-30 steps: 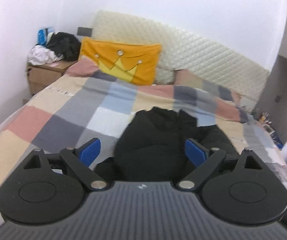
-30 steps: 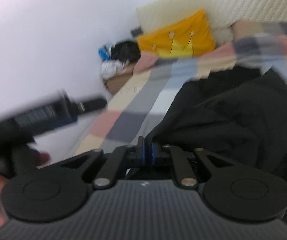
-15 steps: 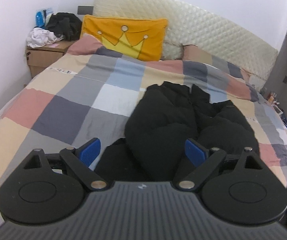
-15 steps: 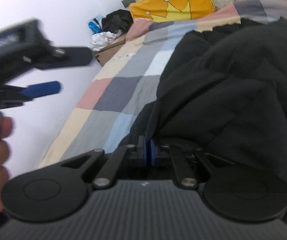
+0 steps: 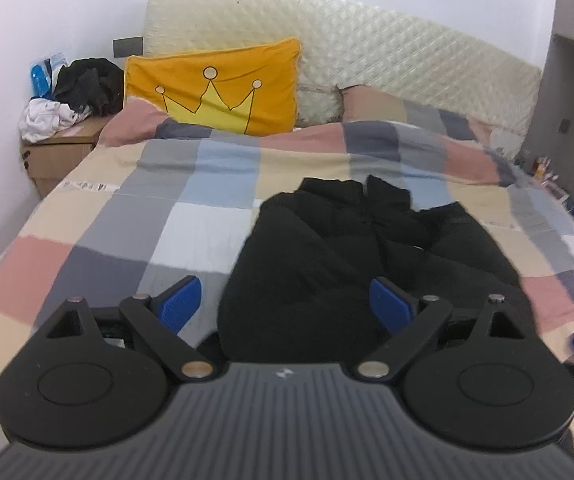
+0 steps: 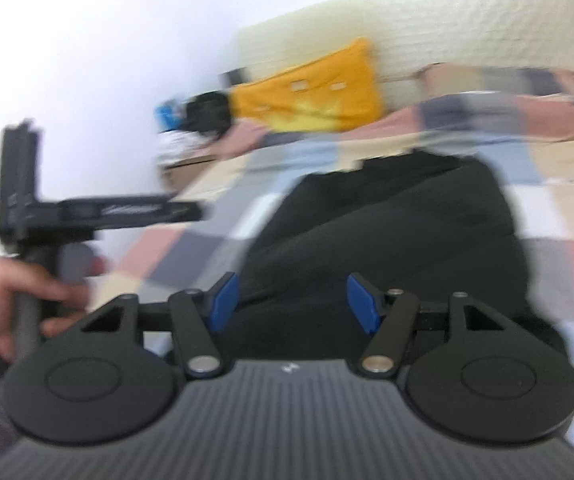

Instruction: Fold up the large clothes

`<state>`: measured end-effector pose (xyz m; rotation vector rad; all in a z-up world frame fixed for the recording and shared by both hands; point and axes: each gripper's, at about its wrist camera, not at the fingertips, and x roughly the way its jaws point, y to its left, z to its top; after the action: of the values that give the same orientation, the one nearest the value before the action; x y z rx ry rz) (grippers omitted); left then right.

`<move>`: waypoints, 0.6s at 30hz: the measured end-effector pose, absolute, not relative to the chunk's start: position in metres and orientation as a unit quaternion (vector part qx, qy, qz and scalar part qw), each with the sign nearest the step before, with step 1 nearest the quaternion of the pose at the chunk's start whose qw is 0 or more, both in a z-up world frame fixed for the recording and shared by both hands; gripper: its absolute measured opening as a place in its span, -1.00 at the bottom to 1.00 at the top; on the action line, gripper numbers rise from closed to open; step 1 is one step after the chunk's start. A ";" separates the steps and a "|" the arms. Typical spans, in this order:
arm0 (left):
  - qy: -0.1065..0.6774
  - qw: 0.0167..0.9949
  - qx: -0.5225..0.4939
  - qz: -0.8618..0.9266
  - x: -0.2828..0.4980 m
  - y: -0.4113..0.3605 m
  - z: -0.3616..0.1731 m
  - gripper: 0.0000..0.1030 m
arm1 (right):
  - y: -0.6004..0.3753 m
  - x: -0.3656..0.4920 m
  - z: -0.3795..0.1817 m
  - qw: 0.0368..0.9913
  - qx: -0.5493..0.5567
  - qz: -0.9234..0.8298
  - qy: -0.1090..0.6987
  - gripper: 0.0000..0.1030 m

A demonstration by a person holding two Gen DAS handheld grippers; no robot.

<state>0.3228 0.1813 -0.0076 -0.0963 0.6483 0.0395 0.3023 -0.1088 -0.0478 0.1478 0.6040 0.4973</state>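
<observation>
A bulky black padded jacket (image 5: 351,256) lies bunched on the checked bedspread (image 5: 127,216), right of the bed's middle. My left gripper (image 5: 285,306) is open and empty, held above the jacket's near end. My right gripper (image 6: 293,300) is open and empty, close over the same jacket (image 6: 399,232); this view is motion-blurred. The left gripper's body (image 6: 87,212) and the hand holding it show at the left of the right wrist view.
A yellow crown pillow (image 5: 215,88) leans on the quilted cream headboard (image 5: 367,60). A cardboard box (image 5: 55,156) with piled clothes stands at the bed's far left by the wall. Small items lie on the floor at the right.
My right gripper has opened and let go of the jacket, then pulled back and up. My left gripper stayed open and shifted its view slightly.
</observation>
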 end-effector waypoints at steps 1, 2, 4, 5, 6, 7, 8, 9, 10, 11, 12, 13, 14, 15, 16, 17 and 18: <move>0.325 0.944 -0.042 0.028 0.338 0.183 -0.012 0.82 | -0.121 0.316 -0.049 0.926 0.073 0.227 0.294 0.24; 0.328 0.943 -0.034 0.035 0.352 0.186 -0.015 0.81 | -0.129 0.329 -0.050 0.929 0.072 0.209 0.297 0.24; 0.329 0.944 -0.016 0.036 0.380 0.188 -0.022 0.81 | -0.146 0.357 -0.056 0.935 0.071 0.173 0.301 0.24; 0.332 0.943 -0.011 0.035 0.394 0.190 -0.026 0.81 | -0.151 0.373 -0.060 0.937 0.068 0.160 0.304 0.24; 0.336 0.941 -0.011 0.032 0.409 0.191 -0.031 0.81 | -0.156 0.388 -0.063 0.938 0.066 0.145 0.307 0.24; 0.342 0.939 -0.016 0.028 0.427 0.193 -0.038 0.81 | -0.160 0.403 -0.067 0.940 0.066 0.134 0.308 0.24; 0.348 0.937 -0.021 0.026 0.441 0.196 -0.044 0.81 | -0.163 0.418 -0.072 0.940 0.068 0.124 0.311 0.24; 0.355 0.934 -0.025 0.027 0.456 0.199 -0.051 0.81 | -0.166 0.435 -0.077 0.939 0.072 0.112 0.317 0.24; 0.360 0.932 -0.025 0.028 0.471 0.200 -0.058 0.81 | -0.168 0.447 -0.081 0.939 0.073 0.105 0.319 0.24; 0.364 0.931 -0.021 0.029 0.484 0.200 -0.065 0.81 | -0.165 0.462 -0.085 0.939 0.073 0.102 0.320 0.24; 0.368 0.929 -0.016 0.030 0.496 0.200 -0.071 0.81 | -0.165 0.474 -0.089 0.938 0.075 0.101 0.323 0.24; 0.372 0.928 -0.011 0.030 0.508 0.199 -0.077 0.81 | -0.163 0.489 -0.093 0.936 0.077 0.097 0.329 0.27; 0.376 0.926 -0.009 0.028 0.520 0.199 -0.083 0.81 | -0.164 0.500 -0.097 0.934 0.079 0.095 0.336 0.30; 0.381 0.924 -0.009 0.025 0.530 0.198 -0.088 0.80 | -0.163 0.513 -0.100 0.932 0.083 0.096 0.340 0.40; 0.388 0.921 -0.012 0.022 0.539 0.198 -0.094 0.80 | -0.163 0.522 -0.102 0.931 0.086 0.097 0.341 0.42; 0.395 0.918 -0.013 0.018 0.549 0.198 -0.100 0.80 | -0.162 0.531 -0.104 0.930 0.089 0.099 0.343 0.42; 0.402 0.915 -0.009 0.015 0.557 0.196 -0.107 0.79 | -0.160 0.539 -0.107 0.927 0.092 0.103 0.348 0.42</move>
<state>0.5569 0.1962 -0.1066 -0.0192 0.8285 0.0305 0.5385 -0.1603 -0.1072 0.1881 0.7129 0.2108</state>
